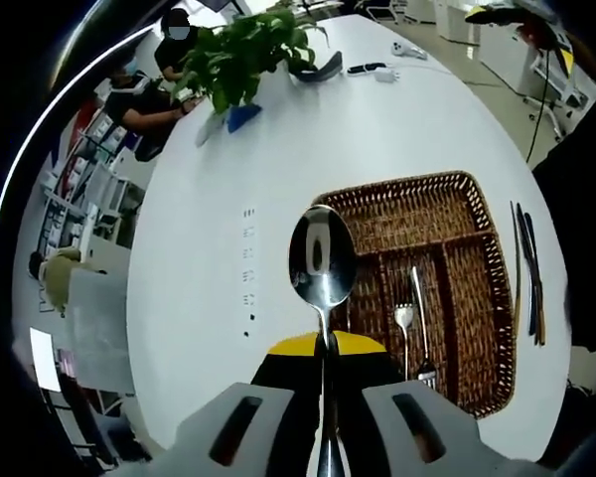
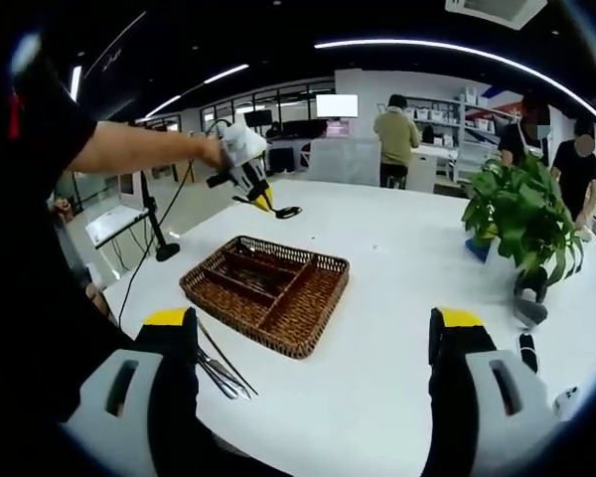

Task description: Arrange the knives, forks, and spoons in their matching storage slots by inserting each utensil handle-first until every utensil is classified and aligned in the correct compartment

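Wicker tray, compartmented, on white bench, left gripper view: two forks lie in a middle slot; dark knives rest on bench at tray's 3 o'clock. Left gripper, fingers clamped on spoon, bowl toward 12 o'clock. Right gripper view: right gripper, fingers wide apart, holding nothing; tray at 11 o'clock, knives at its 7 o'clock; potted plant at 2 o'clock.

My round white worktop carries a leafy green potted plant near its far edge — a small blue object sits just beside it. Past the plant lie a black remote-like device and a white gadget. People stand at desks beyond.
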Tool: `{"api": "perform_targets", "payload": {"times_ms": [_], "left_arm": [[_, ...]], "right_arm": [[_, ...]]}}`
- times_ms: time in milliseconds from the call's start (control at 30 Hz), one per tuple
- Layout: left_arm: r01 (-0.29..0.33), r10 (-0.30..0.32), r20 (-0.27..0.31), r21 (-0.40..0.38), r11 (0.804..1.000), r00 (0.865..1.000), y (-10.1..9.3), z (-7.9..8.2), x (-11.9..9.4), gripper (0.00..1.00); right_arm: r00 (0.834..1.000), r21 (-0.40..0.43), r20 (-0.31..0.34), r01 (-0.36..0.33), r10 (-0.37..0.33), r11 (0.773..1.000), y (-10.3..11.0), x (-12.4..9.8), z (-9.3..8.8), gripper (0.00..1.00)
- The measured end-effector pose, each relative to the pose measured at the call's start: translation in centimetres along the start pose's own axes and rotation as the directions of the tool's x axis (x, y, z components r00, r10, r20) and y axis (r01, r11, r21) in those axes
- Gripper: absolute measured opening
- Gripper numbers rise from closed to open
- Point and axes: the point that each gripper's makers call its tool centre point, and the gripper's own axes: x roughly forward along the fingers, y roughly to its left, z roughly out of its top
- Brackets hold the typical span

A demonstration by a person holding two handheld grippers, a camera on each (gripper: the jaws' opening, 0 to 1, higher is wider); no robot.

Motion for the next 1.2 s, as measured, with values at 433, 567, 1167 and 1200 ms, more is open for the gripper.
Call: {"api": "perform_targets", "payload": {"times_ms": [433, 567, 1167, 1200], "left_arm": [[-0.005, 0.006, 0.017, -0.025, 1.000, 1.000, -0.2, -1.1, 2.8, 0.00], [-0.008, 0.008, 0.009, -0.035, 0.999, 1.000, -0.5, -1.5, 3.6, 0.00], [-0.001, 0.000, -0.012, -0.066, 0.998, 1.000, -2.1, -3.0, 6.9, 0.00], [0.002, -0.003, -0.011, -0.069, 0.998, 1.000, -2.2, -3.1, 7.1, 0.00]], "right_arm": [[1.000, 0.002, -0.016, 0.000, 0.000, 1.000, 0.4, 0.1, -0.3, 1.00], [1.000, -0.005, -0.009, 0.003, -0.003, 1.000, 0.4, -0.1, 0.0, 1.00], [1.000, 0.024, 0.019, 0.000, 0.000, 1.000, 0.5, -0.3, 0.3, 1.00], [1.000, 0.023, 0.017, 0.000, -0.001, 1.000, 0.5, -0.3, 0.3, 1.00]]}}
